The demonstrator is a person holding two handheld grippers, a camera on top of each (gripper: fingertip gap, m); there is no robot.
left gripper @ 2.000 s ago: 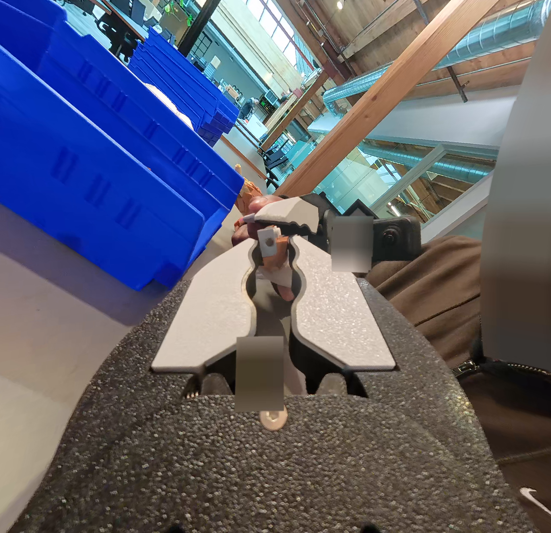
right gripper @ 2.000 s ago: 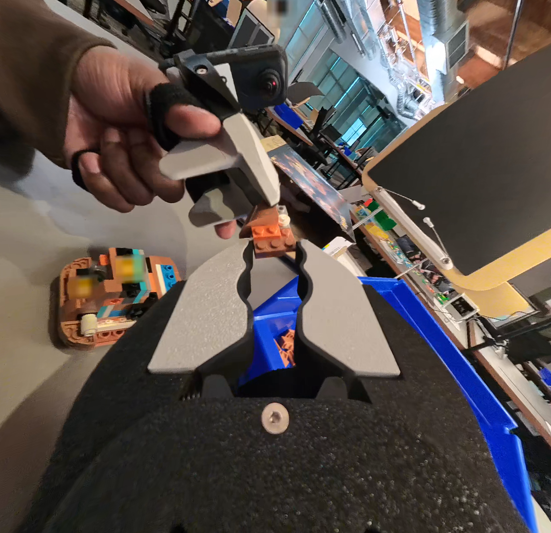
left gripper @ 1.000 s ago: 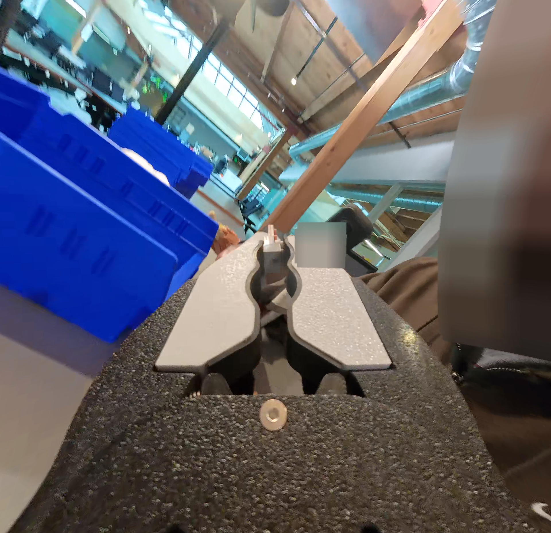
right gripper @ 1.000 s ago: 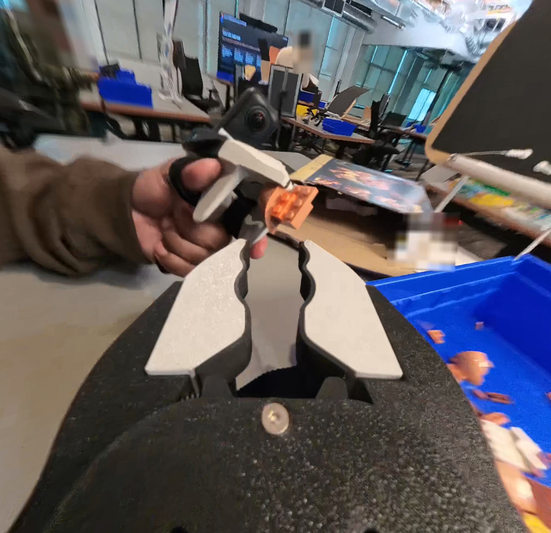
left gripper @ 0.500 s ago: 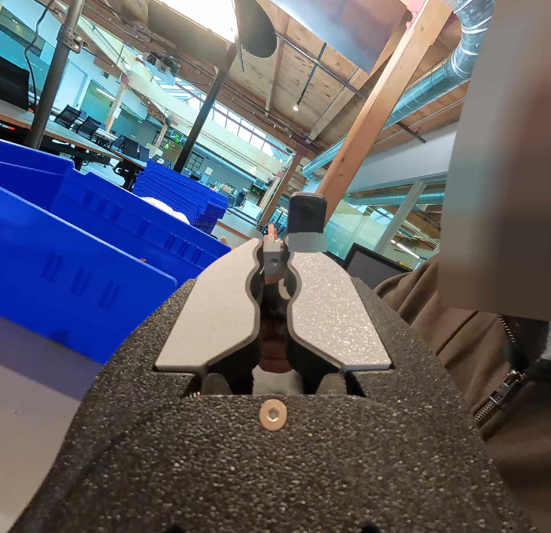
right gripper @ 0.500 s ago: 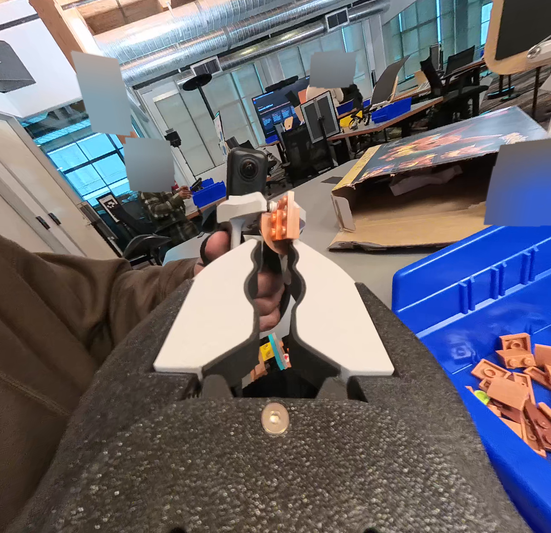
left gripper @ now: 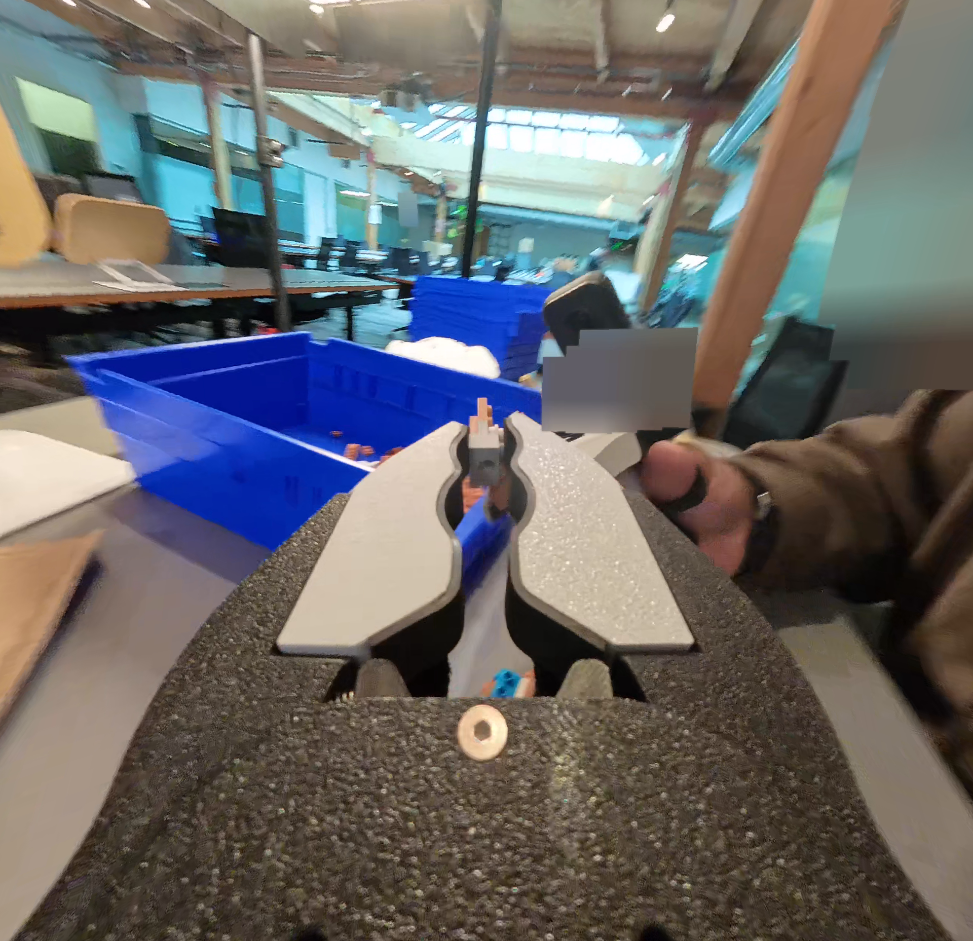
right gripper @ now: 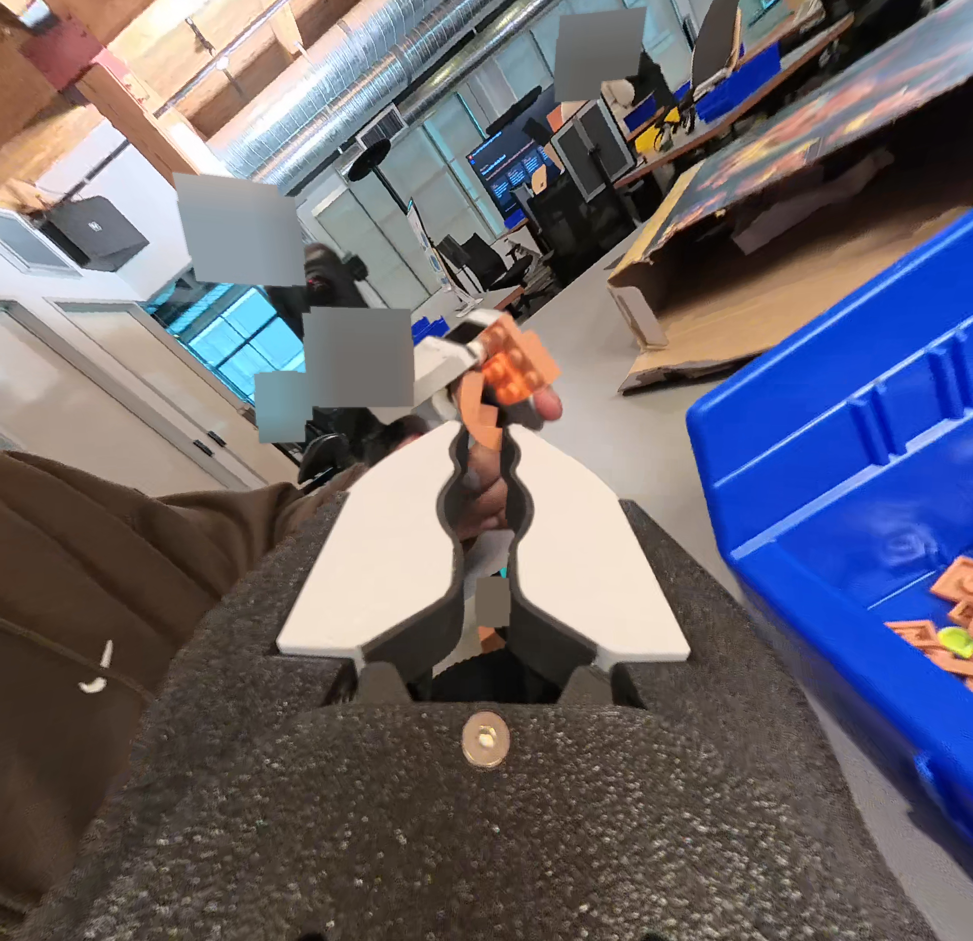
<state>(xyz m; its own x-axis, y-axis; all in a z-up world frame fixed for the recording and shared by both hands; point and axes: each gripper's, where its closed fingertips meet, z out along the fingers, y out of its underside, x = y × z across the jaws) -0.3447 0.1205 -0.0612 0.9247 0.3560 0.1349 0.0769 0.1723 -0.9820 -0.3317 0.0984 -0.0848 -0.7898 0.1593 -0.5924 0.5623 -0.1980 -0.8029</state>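
No writing is reading legibly in either view; the printed lid of the torn cardboard box [right gripper: 779, 284] is showing only blurred orange and dark artwork, and a small white logo mark [right gripper: 97, 673] is sitting on the brown sleeve [right gripper: 105, 573].

Left gripper [left gripper: 487, 434]: fingers drawn nearly together, pinching a small brick assembly [left gripper: 484, 455] at the tips, a grey block with a tan piece projecting above it. In the right wrist view the same assembly [right gripper: 513, 371] is showing its studded orange and tan plates, held by the left gripper [right gripper: 474, 347], with the person's left hand [right gripper: 487, 494] wrapping the handle behind.

Right gripper [right gripper: 482, 436]: fingers standing close together with a narrow gap. A tan piece [right gripper: 482, 421] of the assembly is sitting right at the tips; whether they are clamping it or only lining up in front of it cannot be told. In the left wrist view the right hand [left gripper: 695, 500] is gripping the right gripper just beside the left one; its tips are hidden there.

Surroundings: a blue bin [left gripper: 221, 415] is resting on the grey table [left gripper: 158, 573] beyond the left gripper, with loose tan bricks [right gripper: 942, 621] scattered on its floor. A stack of blue bins [left gripper: 474, 310] is standing farther back. A multicoloured brick piece [left gripper: 508, 681] is showing through the gap under the left fingers.
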